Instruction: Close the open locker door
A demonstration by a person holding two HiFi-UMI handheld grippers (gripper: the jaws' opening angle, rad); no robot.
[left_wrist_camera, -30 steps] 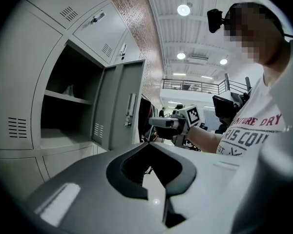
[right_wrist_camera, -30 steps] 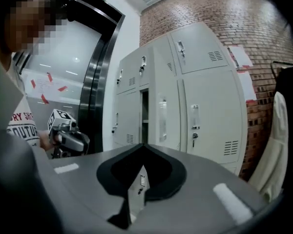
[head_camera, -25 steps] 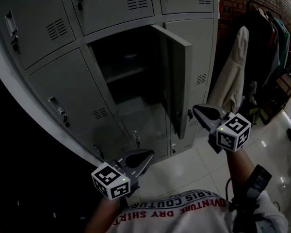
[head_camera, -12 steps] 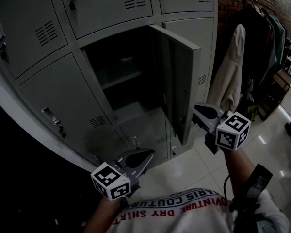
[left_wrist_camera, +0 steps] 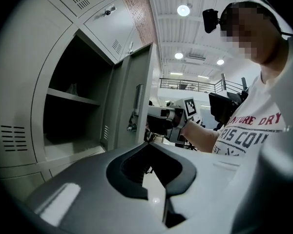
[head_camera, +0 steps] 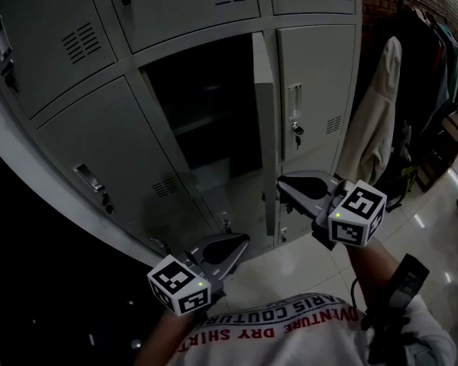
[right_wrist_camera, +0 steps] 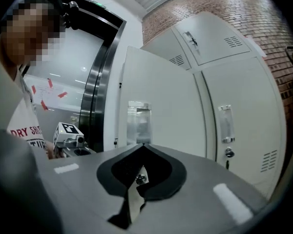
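Locker door (head_camera: 264,120): open. It stands out from the bank at the right side of its opening and shows almost edge-on in the head view, its outer face turned toward the right gripper.
Compartment (head_camera: 202,105): exposed and dark inside, with one shelf (left_wrist_camera: 71,96) running across it. The contents cannot be made out.
Right gripper (head_camera: 284,183): jaws pressed together, nothing between them. In the head view the tips sit just beside the lower part of the door's free edge, on the outer-face side. In the right gripper view they point at the pale outer face, directly below the handle plate (right_wrist_camera: 138,122). Contact with the door cannot be confirmed.
Left gripper (head_camera: 243,241): jaws pressed together and empty. It is held low in front of the lower lockers, apart from the door, and its own view looks across at the door and the open compartment.
Neighbouring locker (head_camera: 317,75): closed, immediately right of the open one, with a lock (head_camera: 296,130) below its handle.
Coat (head_camera: 378,120): pale, hanging to the right of the locker bank in front of darker garments.
Floor (head_camera: 290,269): glossy tiles with light reflections.
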